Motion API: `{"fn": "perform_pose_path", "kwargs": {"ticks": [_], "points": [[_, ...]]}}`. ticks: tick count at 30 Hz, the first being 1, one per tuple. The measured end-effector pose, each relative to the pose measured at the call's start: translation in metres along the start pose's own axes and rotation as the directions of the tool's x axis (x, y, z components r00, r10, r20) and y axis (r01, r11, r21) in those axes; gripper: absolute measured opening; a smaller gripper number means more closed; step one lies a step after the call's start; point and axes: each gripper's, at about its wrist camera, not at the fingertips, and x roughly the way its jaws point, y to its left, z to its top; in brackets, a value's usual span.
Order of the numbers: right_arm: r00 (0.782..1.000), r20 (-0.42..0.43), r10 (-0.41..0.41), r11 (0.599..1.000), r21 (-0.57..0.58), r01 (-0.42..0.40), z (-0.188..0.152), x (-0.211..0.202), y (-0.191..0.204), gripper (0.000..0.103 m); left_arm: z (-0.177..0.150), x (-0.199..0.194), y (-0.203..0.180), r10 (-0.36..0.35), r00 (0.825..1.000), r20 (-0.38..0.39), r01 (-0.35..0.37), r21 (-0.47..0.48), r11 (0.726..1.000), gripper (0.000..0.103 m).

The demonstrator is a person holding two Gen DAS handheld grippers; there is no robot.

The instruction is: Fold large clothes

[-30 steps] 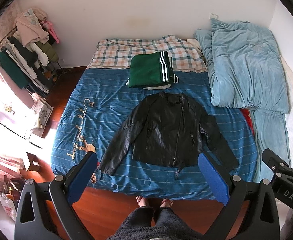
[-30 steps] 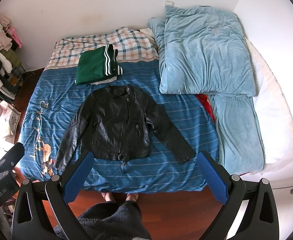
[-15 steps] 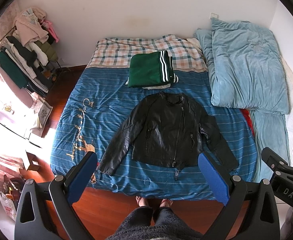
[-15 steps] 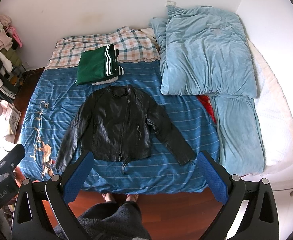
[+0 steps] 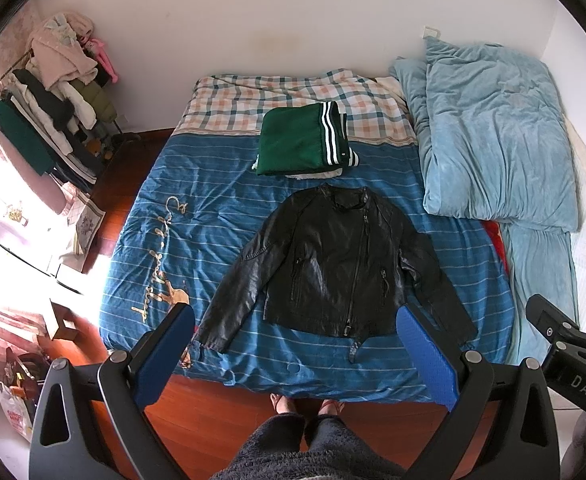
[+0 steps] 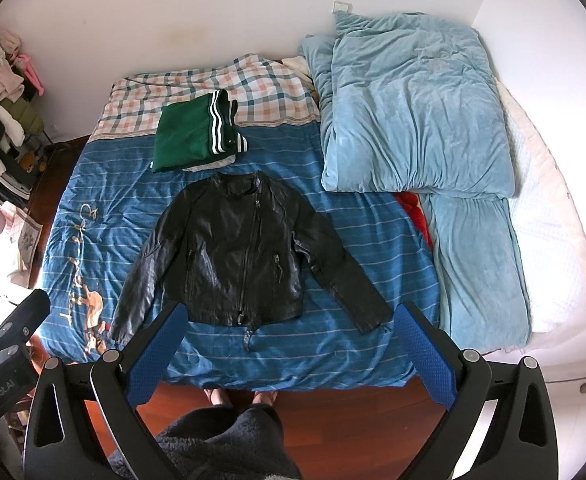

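Note:
A black leather jacket (image 5: 333, 264) lies flat and front up on the blue striped bed cover (image 5: 213, 224), sleeves spread to both sides; it also shows in the right wrist view (image 6: 237, 252). Behind its collar sits a folded green garment with white stripes (image 5: 305, 140), also in the right wrist view (image 6: 193, 134). My left gripper (image 5: 293, 348) is open and empty, held high above the bed's near edge. My right gripper (image 6: 289, 344) is open and empty at the same height, to the right of the left one.
A light blue duvet (image 5: 493, 132) is piled along the right side of the bed, over a white mattress edge (image 6: 553, 248). A clothes rack (image 5: 53, 112) stands at the left wall. Wooden floor (image 5: 221, 404) and the person's feet are below the bed's near edge.
Both grippers have drifted slightly; the bed and jacket sit a little lower in view than before. Nothing was touched or moved on the bed.

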Motion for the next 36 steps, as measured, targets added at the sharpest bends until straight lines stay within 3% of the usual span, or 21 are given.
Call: {"fn": "perform_pose_path", "kwargs": {"ticks": [21, 36], "points": [[1.000, 0.006, 0.002, 1.000, 0.000, -0.002, 0.007, -0.003, 0.006, 0.103, 0.037, 0.020, -0.003, -0.004, 1.000, 0.004, 0.004, 0.008, 1.000, 0.103], [1.000, 0.004, 0.003, 1.000, 0.004, -0.003, 0.003, -0.003, 0.003, 0.103, 0.043, 0.022, -0.015, -0.012, 1.000, 0.008, 0.012, 0.010, 1.000, 0.103]]}}
